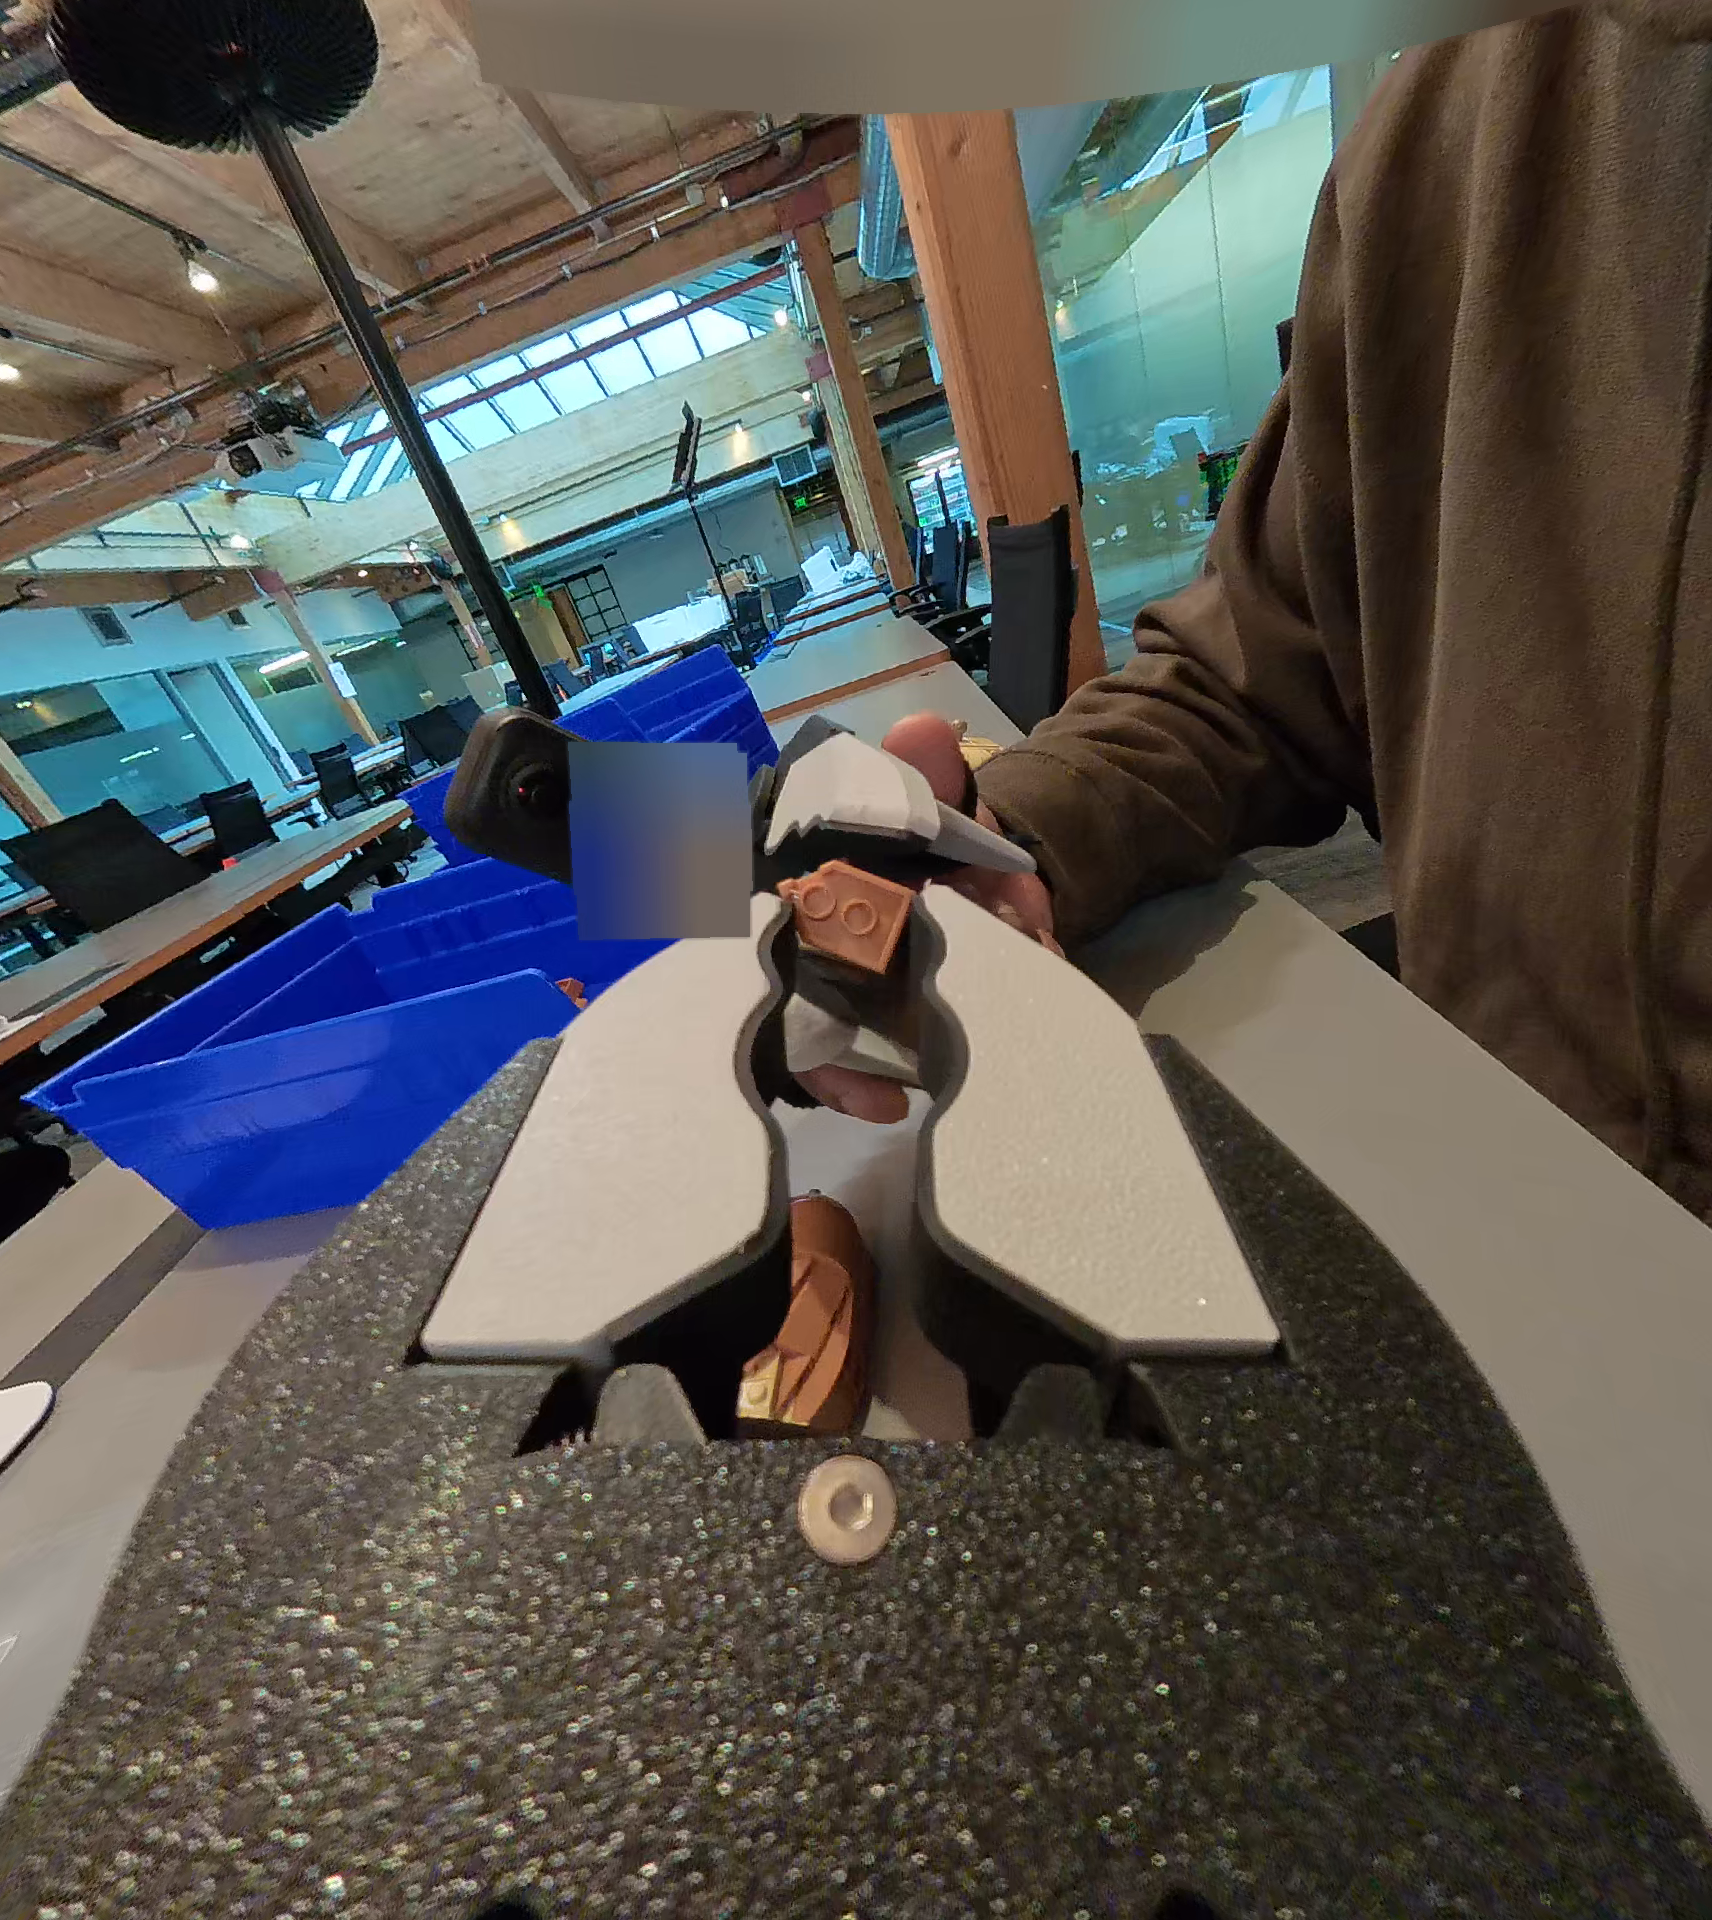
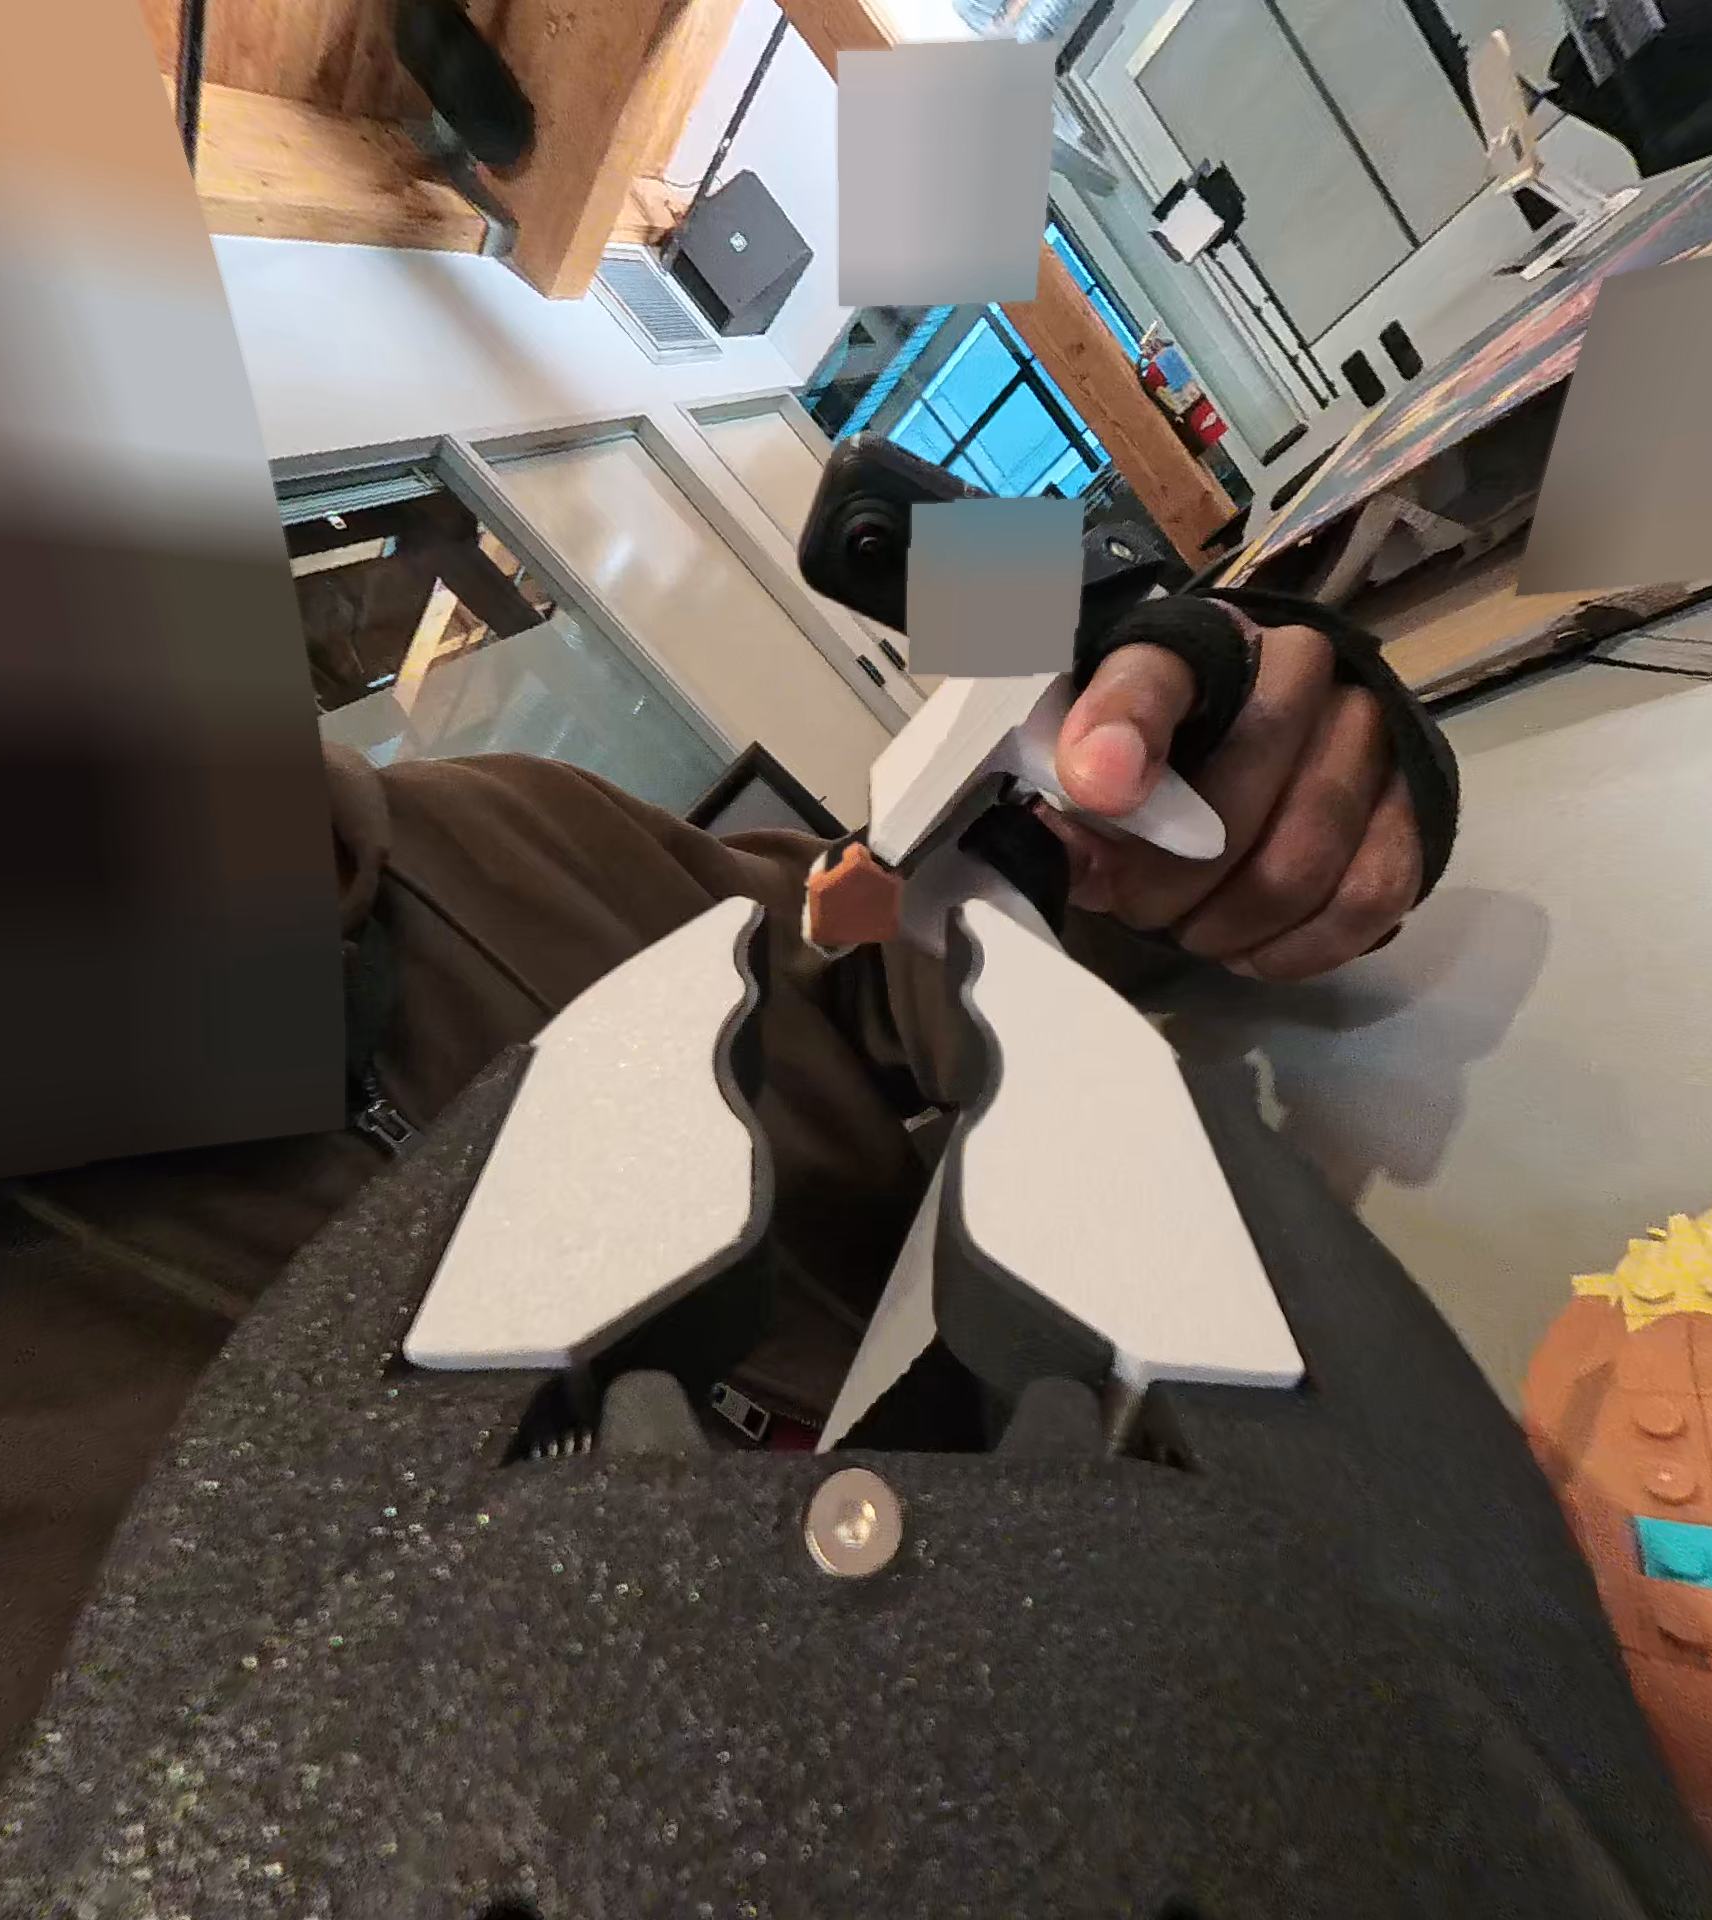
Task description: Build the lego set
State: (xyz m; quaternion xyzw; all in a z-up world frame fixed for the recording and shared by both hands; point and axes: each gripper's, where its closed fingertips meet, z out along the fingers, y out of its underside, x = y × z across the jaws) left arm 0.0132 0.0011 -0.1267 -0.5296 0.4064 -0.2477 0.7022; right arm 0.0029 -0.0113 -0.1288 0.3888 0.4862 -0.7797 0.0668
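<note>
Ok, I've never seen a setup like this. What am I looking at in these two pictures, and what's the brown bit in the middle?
There is no robot: a person holds a hand-held gripper in each hand, each with a camera looking along its two grey fingers. The left wrist view shows the left hand-held gripper shut on a small brown lego plate. The right wrist view shows the right hand-held gripper, its fingers apart around that plate. On the grey table are a brown lego part, blue bins and, in the right view, a brown and yellow lego build.
</note>
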